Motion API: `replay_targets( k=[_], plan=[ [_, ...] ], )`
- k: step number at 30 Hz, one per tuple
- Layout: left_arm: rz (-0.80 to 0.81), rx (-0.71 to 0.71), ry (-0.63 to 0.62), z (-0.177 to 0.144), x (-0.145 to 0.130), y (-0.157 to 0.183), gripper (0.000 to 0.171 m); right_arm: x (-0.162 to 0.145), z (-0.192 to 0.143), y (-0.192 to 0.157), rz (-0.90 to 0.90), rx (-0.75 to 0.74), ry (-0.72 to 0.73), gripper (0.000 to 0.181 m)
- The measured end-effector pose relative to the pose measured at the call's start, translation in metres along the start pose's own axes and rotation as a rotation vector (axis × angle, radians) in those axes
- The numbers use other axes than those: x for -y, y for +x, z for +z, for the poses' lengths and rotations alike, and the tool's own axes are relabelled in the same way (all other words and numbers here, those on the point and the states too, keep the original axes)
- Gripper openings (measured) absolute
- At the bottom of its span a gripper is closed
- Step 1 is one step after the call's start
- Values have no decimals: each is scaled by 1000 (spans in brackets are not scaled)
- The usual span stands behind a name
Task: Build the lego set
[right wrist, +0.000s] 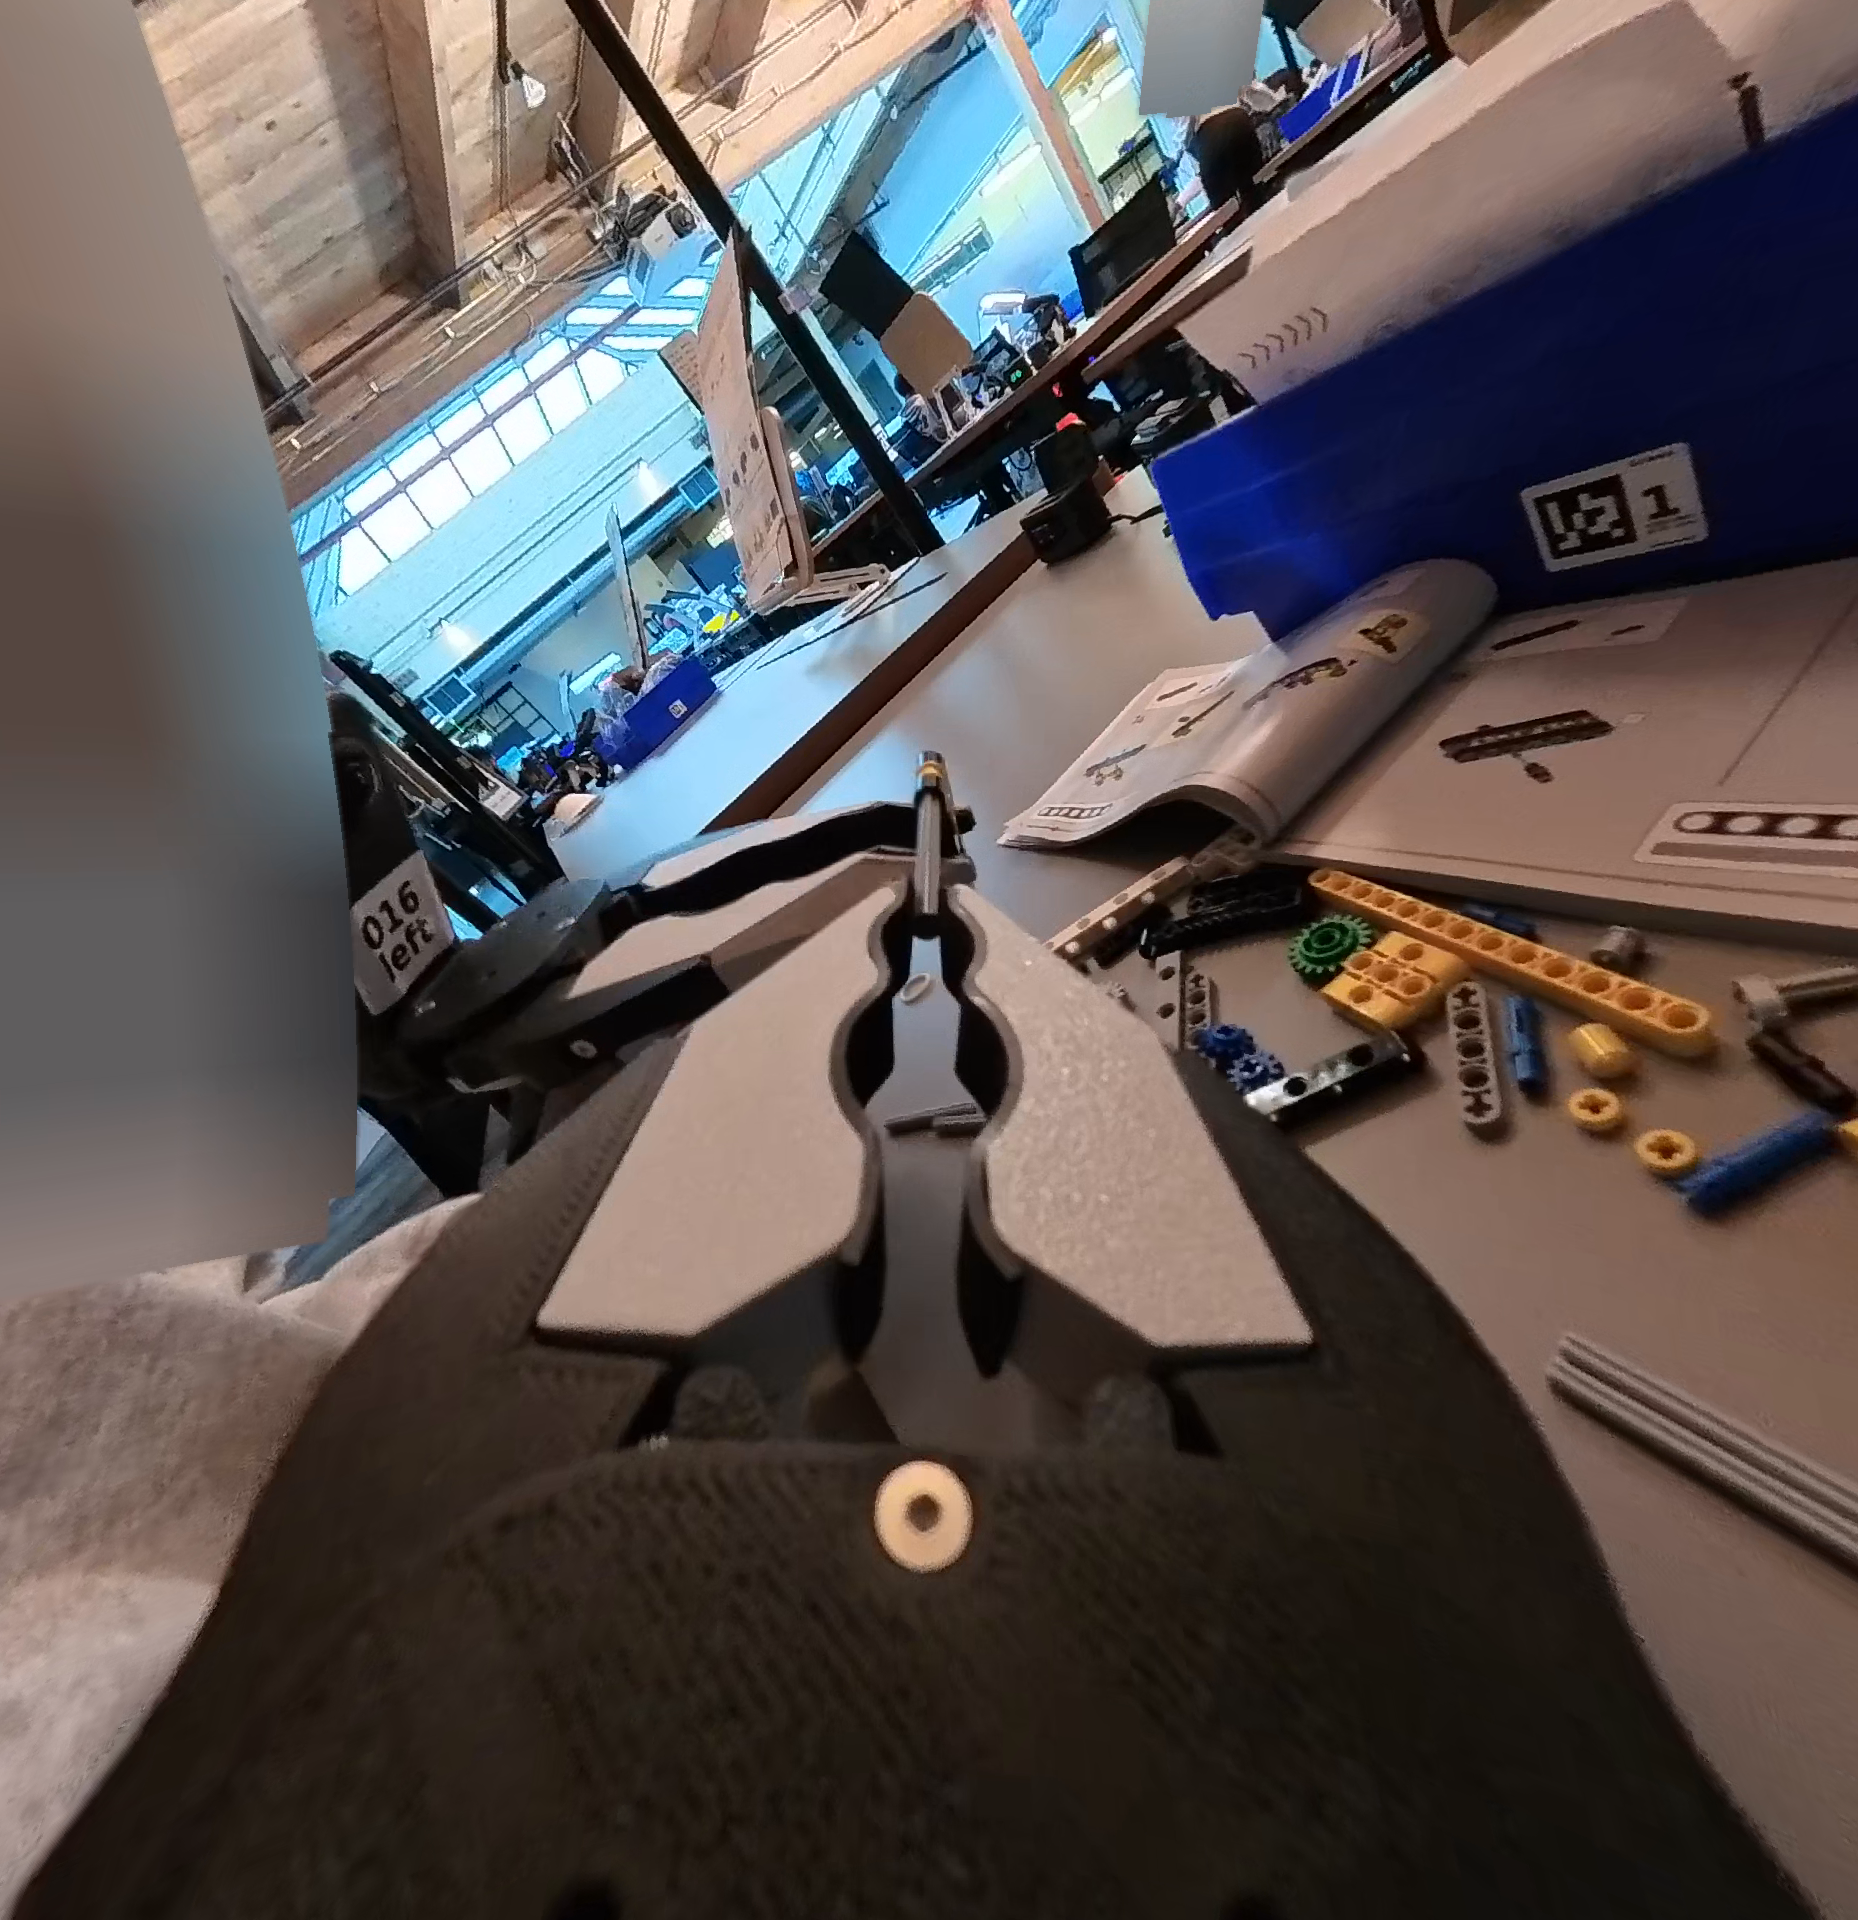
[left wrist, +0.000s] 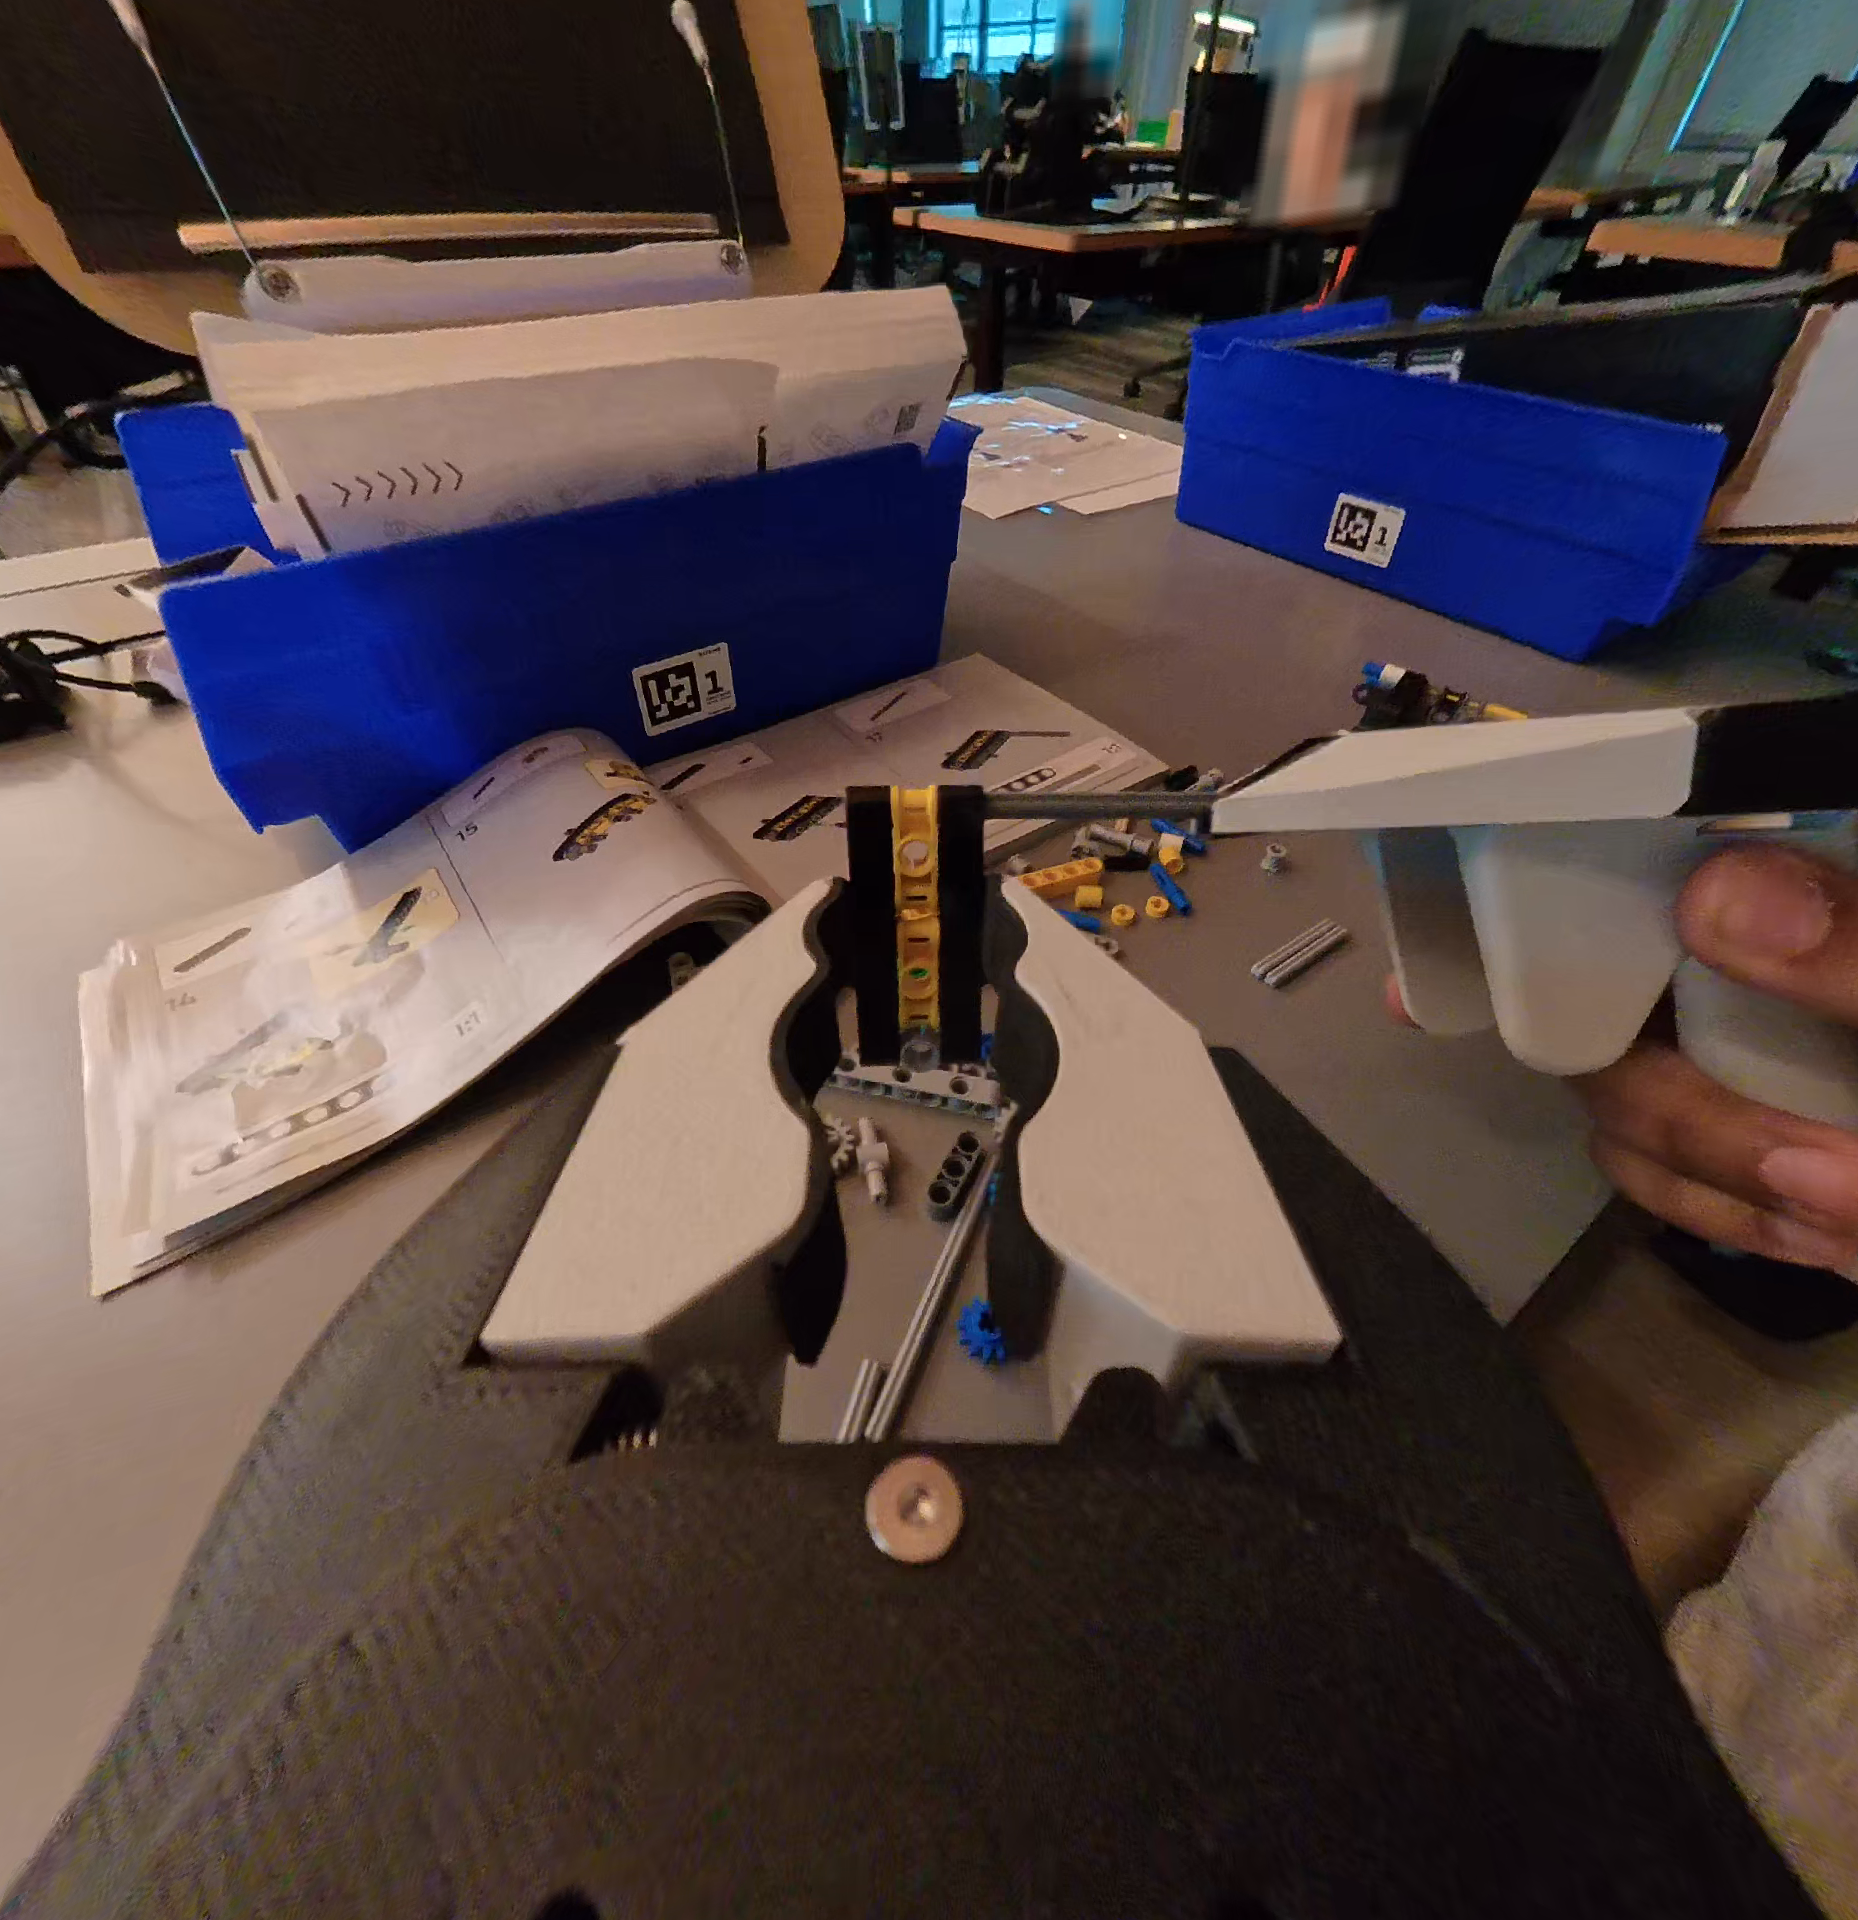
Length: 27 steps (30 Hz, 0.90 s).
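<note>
My left gripper (left wrist: 917, 904) is shut on a black and yellow lego assembly (left wrist: 914, 935) and holds it upright above the table. My right gripper (left wrist: 1226, 805) comes in from the right, shut on a thin grey axle (left wrist: 1101, 802). The axle's far end touches the top right of the assembly. In the right wrist view my right gripper (right wrist: 930, 899) pinches a thin dark rod (right wrist: 927, 842) with a yellow tip. The left gripper (right wrist: 696, 904) lies just beyond it. A hand (left wrist: 1756, 1101) holds the right gripper.
Loose lego parts (left wrist: 1112, 883) lie on the grey table: a yellow beam (right wrist: 1507, 956), a green gear (right wrist: 1325, 945), blue gears (right wrist: 1237, 1049), grey axles (right wrist: 1714, 1455). An open instruction booklet (left wrist: 385, 966) lies left. Two blue bins (left wrist: 551, 644) (left wrist: 1444, 488) stand behind. My right fingertips sit around 5 cm from my left ones. My left gripper's tips are some 10 cm from the green gear (right wrist: 1325, 945).
</note>
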<state>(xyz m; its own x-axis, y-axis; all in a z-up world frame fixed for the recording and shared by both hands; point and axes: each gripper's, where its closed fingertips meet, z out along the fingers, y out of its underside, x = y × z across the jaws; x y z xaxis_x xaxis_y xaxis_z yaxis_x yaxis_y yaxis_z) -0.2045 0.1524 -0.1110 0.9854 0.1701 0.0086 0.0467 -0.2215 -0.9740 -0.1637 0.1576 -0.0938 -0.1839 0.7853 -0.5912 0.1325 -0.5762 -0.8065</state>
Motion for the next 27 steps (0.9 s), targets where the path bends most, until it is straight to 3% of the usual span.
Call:
replay_targets(
  k=[5,27],
  plan=[
    [29,3,-22,1,-2,1,23,0,0,1,-86,-23,-17,2],
    [172,-12,-81,4,-10,6,25,-3,0,8,-85,-9,-64,3]
  ],
)
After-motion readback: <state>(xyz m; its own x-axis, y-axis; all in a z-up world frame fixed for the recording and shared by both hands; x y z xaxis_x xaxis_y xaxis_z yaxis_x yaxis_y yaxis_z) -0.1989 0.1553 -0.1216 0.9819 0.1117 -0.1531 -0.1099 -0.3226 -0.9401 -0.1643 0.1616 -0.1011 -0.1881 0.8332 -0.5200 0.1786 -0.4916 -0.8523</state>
